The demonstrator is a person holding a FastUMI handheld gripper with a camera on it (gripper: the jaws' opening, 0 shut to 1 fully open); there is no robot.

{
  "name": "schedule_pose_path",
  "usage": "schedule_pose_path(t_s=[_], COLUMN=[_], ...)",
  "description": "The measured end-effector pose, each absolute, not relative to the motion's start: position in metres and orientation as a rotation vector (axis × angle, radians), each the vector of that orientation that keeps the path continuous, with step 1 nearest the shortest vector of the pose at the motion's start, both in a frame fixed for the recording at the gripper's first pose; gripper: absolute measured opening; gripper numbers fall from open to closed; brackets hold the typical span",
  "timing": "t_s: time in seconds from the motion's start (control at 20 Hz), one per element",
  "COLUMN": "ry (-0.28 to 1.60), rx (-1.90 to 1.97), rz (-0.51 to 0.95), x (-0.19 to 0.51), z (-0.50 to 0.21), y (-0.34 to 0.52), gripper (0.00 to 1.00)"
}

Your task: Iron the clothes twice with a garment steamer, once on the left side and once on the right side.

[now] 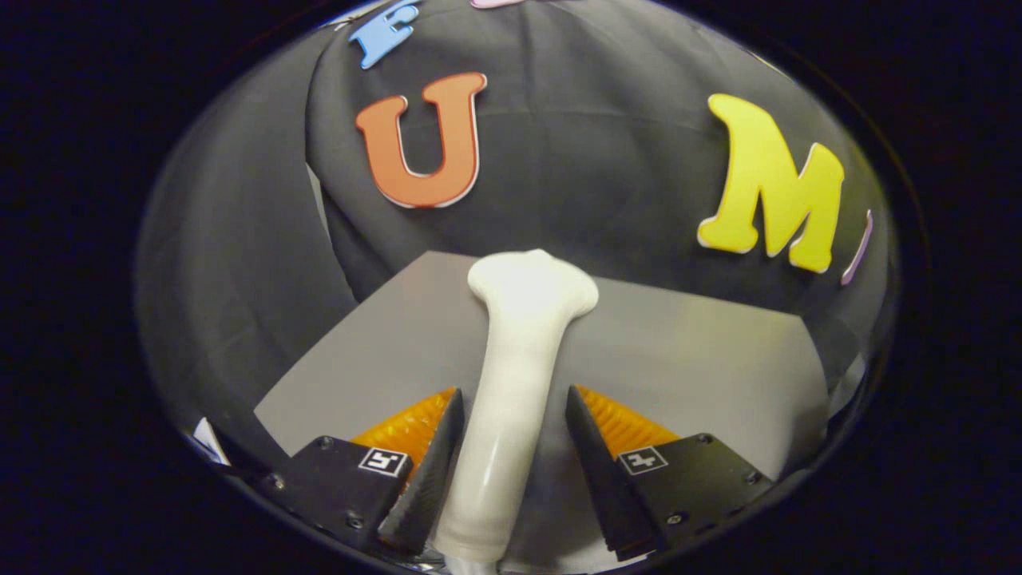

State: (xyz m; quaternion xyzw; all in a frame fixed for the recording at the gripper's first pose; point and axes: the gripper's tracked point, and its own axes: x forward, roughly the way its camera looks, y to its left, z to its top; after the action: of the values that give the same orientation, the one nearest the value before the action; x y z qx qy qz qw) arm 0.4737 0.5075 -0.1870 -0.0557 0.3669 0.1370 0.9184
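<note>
The hand-held gripper [511, 407] is reaching forward over a flat, pale grey tabletop [703, 359], with its two fingers standing on either side of a glossy white plastic garment steamer [511, 375]. The steamer's long, smooth handle is running straight up the gap between the fingers, starting close in at the gripper's base and extending ahead of the fingertips. Beyond the tips, the handle is widening into a broader, rounded head that is lying over the far part of the tabletop, near its back edge. The left finger is sitting right against the handle's side, apparently touching it, while the right finger is standing just beside the handle with a thin strip of tabletop showing between them near its tip; whether both fingers are actually pressing on the handle cannot be told from this angle, so the grip itself is uncertain. The ribbed inner pads [627, 423] of the fingers are facing the handle from both sides. Behind the tabletop, well ahead of the gripper, the dark cloth wall [607, 160] of the booth is hanging in soft folds, curving around to the left and right of the table.
</note>
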Motion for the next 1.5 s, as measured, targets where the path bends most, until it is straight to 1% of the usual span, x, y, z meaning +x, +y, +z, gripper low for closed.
schedule_pose_path(t_s=[0.1,0.15,0.2,0.3,0.45,0.65,0.75,0.9,1.15,1.5], ry=[0.792,0.778,0.795,0.801,0.782,0.851,0.790,0.688,0.531,0.383], rx=[-0.161,-0.155,-0.135,-0.119,-0.182,-0.013,-0.002,0.040,0.106,0.144], rz=[0.297,0.290,0.301,0.305,0.354,0.403,0.428,0.449,0.499,0.497], x=[0.470,0.473,0.471,0.472,0.469,0.458,0.453,0.437,0.388,0.306], z=[-0.195,-0.191,-0.194,-0.191,-0.192,-0.184,-0.163,-0.126,-0.056,0.004], y=[0.510,0.510,0.514,0.514,0.521,0.526,0.520,0.511,0.483,0.415], gripper=[0.76,0.71,0.70,0.56,0.48,0.35,0.31,0.30,0.30,0.30])
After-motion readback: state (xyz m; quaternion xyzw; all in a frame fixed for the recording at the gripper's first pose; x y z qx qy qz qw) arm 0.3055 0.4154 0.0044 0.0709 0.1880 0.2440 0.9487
